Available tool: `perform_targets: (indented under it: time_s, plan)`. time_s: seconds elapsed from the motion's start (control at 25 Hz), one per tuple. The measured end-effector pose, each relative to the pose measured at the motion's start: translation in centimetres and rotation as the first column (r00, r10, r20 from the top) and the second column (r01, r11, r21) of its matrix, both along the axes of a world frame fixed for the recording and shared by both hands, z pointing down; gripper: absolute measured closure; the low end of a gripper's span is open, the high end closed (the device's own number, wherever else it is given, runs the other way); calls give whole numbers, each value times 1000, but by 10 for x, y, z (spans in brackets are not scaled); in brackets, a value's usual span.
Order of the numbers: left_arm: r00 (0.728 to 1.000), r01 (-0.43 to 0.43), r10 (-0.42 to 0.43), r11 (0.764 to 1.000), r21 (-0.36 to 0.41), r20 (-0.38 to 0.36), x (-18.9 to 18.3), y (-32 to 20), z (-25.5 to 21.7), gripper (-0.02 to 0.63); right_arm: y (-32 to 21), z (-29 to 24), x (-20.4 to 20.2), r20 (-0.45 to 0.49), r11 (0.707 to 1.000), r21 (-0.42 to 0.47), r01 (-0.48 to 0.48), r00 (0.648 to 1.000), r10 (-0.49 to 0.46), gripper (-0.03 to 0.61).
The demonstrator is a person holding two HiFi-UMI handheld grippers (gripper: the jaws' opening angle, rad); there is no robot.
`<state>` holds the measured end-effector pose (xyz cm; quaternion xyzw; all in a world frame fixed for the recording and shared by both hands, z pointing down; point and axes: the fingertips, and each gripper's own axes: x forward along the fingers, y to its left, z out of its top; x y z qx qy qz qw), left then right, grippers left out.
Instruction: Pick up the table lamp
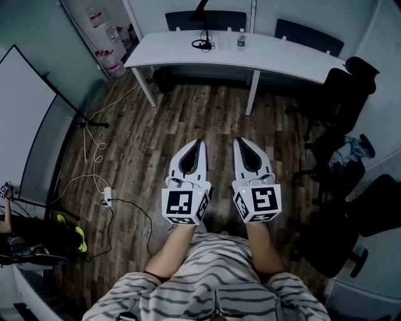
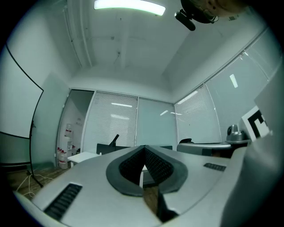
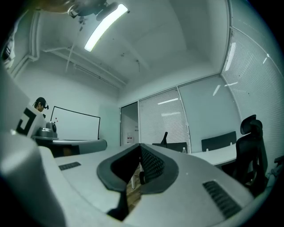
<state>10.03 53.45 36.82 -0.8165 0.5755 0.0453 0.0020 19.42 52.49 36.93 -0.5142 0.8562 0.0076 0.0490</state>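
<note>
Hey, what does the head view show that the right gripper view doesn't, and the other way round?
Only the head view shows the power strip and cables on the floor, and the person's striped shirt. Only the right gripper view shows the ceiling light. Both show the white table, the black table lamp on it, the bottle, the whiteboard, a black office chair, and the right tool, shut and empty.
</note>
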Motion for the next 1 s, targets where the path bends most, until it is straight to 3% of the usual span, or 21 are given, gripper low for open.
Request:
perform_targets:
  time_s: [0.24,0.48,0.72,1.0]
  plan:
    - [1000,25,-25,999,-29,7,6,-26,12,607,-27,9,10,11,999,-29,14,1000,-14,566]
    - [999,33,-33,999,-40,4,-10,-80,26,607,-82,25,3,9,999,-44,-2,1000,2,566]
    - [999,45,-45,999,-8,-6,-40,-185,29,607,-188,32,-23,1,999,-30,-13,1000,13,566]
    - [999,41,-42,999,-6,-8,-101,-326,14,607,-328,7,-86,0,1000,-14,-14,1000,14,566]
